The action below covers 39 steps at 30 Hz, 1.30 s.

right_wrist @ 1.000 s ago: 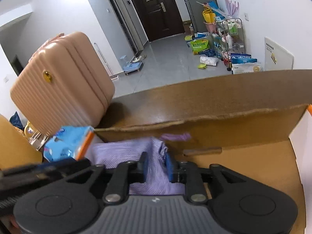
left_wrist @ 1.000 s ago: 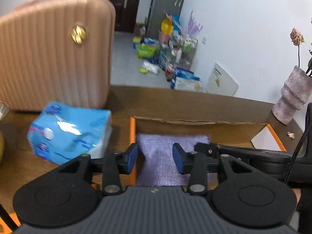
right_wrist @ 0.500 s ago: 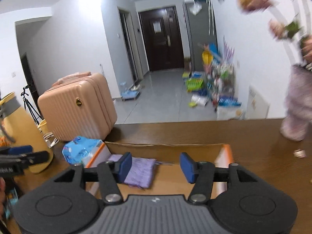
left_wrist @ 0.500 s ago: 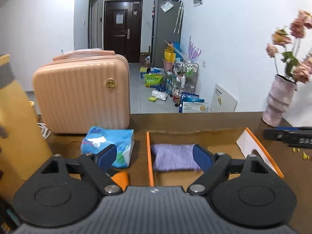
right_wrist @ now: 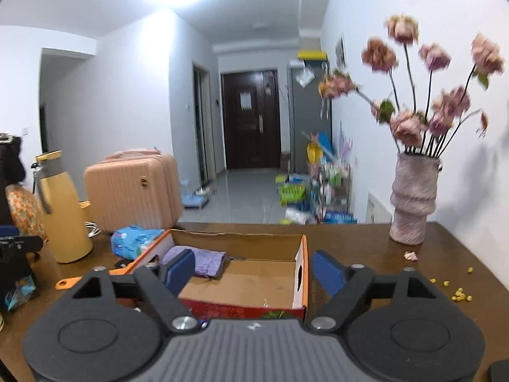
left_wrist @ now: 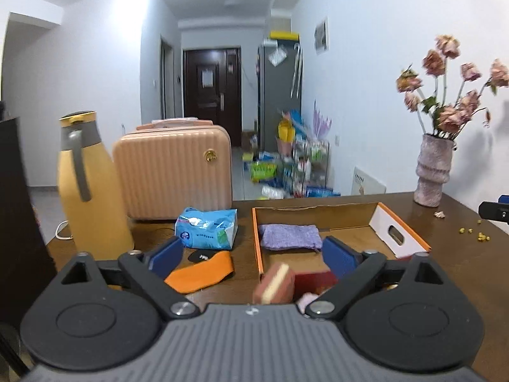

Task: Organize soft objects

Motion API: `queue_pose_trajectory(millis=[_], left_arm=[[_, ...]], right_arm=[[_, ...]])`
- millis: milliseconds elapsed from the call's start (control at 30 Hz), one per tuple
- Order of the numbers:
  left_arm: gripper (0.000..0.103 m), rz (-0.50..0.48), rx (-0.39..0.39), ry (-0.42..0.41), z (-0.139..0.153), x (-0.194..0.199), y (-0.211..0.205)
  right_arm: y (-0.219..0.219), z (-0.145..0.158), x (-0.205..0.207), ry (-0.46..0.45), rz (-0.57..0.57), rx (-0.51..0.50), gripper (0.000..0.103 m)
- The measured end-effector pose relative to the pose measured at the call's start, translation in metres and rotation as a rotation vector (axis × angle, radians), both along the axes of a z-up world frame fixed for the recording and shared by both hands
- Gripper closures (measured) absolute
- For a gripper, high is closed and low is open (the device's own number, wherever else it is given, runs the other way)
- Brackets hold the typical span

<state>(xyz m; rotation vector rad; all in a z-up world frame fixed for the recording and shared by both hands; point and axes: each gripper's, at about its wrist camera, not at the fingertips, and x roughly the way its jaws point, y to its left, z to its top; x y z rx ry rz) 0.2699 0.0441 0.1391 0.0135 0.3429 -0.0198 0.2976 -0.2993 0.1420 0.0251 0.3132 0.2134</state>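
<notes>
Both claws are opening with nothing between their pads. In the left view, the left claw [left_wrist: 251, 254] is hanging over the near worktop [left_wrist: 461, 254], and the orange strap [left_wrist: 200, 273] is lying just past its left pad, long axis running left to right. A sponge [left_wrist: 276, 283] is sitting at lower centre, right before this claw. The left hand seems nearer both. The right claw [right_wrist: 254, 270] is facing the box [right_wrist: 303, 273] at centre. One purple cloth [left_wrist: 289, 237] is lying inside the box, at its far left. One tissue pack [left_wrist: 208, 227] is lying left of the box
</notes>
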Motion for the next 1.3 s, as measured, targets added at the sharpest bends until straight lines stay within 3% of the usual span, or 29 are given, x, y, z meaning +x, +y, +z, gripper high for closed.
queue_pose_trajectory(millis=[167, 367, 533, 667, 1133, 1300], left_arm=[[0.005, -0.009, -0.007, -0.027, -0.042, -0.065, -0.007], [0.003, 0.021, 0.012, -0.081, -0.084, -0.135, -0.015], [0.003, 0.001, -0.043, -0.019, -0.110, -0.175, -0.015], [0.003, -0.050, -0.001, -0.006, -0.119, -0.193, -0.023], [0.003, -0.043, -0.009, 0.051, -0.137, -0.177, -0.020], [0.003, -0.029, -0.003, 0.089, -0.141, -0.145, -0.013]], right_arm=[[0.014, -0.025, -0.076, -0.065, 0.026, -0.013, 0.016], [0.023, -0.073, -0.160, -0.057, 0.047, 0.021, 0.009], [0.046, -0.117, -0.211, -0.031, 0.076, -0.013, 0.007], [0.060, -0.141, -0.243, 0.001, 0.093, -0.002, 0.007], [0.061, -0.148, -0.227, 0.030, 0.031, 0.048, 0.007], [0.060, -0.156, -0.204, 0.048, 0.010, 0.080, 0.007]])
